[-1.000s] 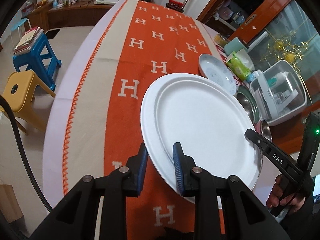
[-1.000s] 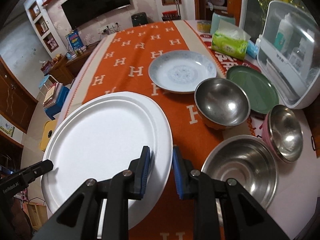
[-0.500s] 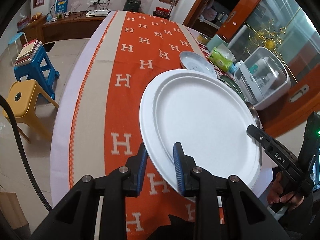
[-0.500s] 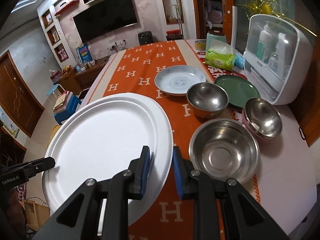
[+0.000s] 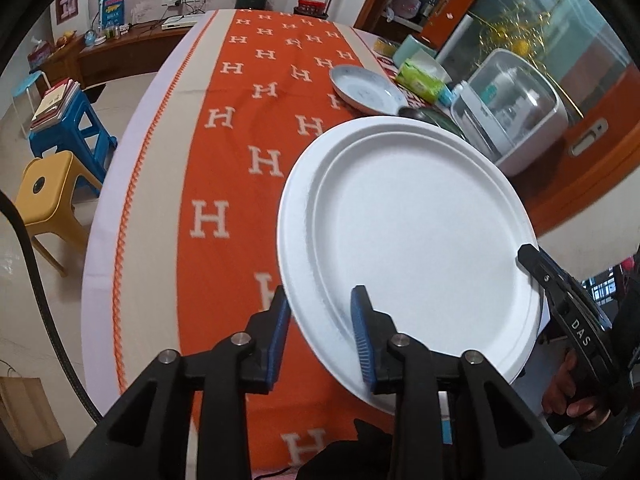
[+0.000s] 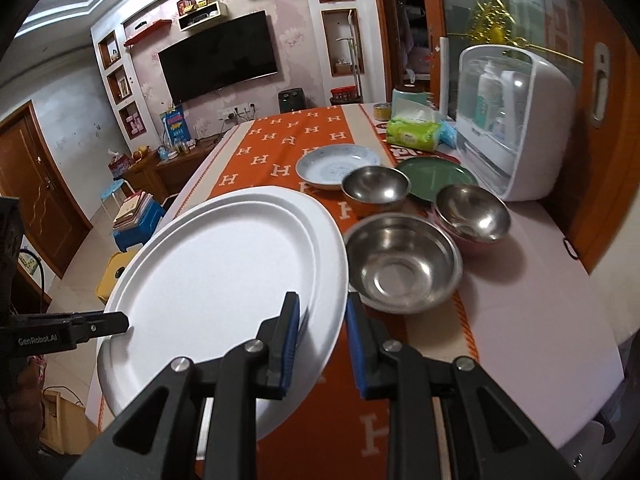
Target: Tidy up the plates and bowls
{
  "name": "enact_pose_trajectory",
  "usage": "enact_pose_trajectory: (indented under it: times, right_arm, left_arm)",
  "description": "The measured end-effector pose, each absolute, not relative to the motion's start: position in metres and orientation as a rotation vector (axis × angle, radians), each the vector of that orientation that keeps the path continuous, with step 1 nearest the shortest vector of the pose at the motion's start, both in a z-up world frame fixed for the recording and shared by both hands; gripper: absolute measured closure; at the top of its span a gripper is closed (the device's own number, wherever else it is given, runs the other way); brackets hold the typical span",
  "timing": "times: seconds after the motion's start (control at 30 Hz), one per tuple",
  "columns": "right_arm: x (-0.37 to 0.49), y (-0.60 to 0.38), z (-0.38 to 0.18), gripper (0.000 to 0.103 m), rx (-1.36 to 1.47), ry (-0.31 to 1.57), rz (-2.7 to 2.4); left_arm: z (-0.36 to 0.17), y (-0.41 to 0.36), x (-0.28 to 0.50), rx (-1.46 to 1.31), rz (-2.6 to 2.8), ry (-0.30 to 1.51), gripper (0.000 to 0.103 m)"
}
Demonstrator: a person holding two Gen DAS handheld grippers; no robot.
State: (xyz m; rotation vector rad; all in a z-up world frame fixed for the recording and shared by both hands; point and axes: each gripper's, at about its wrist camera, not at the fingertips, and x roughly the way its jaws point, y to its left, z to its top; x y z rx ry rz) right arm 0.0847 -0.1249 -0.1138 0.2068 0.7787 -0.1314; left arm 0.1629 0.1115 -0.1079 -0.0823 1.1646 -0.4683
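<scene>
You have the big white plate [image 5: 420,232] up off the table [image 5: 240,120], over its near end. It is tipped a little. You have one gripper at each side of it.

Your left gripper [image 5: 322,312] has the plate's near rim between its two blue pads [image 5: 362,340]. Its jaws have just been opening. The gap now looks a bit wider than the rim, so the pads seem loose and not pinching.

Your right gripper [image 6: 320,316] is at the other side of the plate. It is nearly closed and it pinches the rim, with one pad on top of the plate and one under it.

To the right of the plate, three shiny steel bowls [image 6: 400,268] sit on the table. The biggest bowl is just beside the plate's edge. Behind the bowls lie a green plate [image 6: 436,176] and a pale blue plate [image 6: 336,164].
</scene>
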Motion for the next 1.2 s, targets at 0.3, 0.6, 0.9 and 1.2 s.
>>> enact_pose_trajectory:
  times: [0.3,0.6,0.9,1.2]
  right_arm:
    - [0.027,-0.155,-0.120,0.078,0.203,0.825,-0.150]
    - [-0.003,-0.182,-0.149,0.078,0.219,0.902,-0.144]
    - [-0.006,-0.200,-0.193,0.077,0.217,0.988,-0.153]
    - [0.005,-0.207,-0.232,0.076,0.168,1.033,-0.183]
  left_arm:
    - [-0.119,0.071,0.112,-0.055,-0.465,1.235,0.070]
    - [-0.138,0.037,0.074,0.043,-0.447,1.270,0.070]
    - [-0.181,0.013,0.072,0.109,-0.422,1.318,0.069]
    - [-0.217,-0.011,0.086,0.160,-0.402,1.345,0.069]
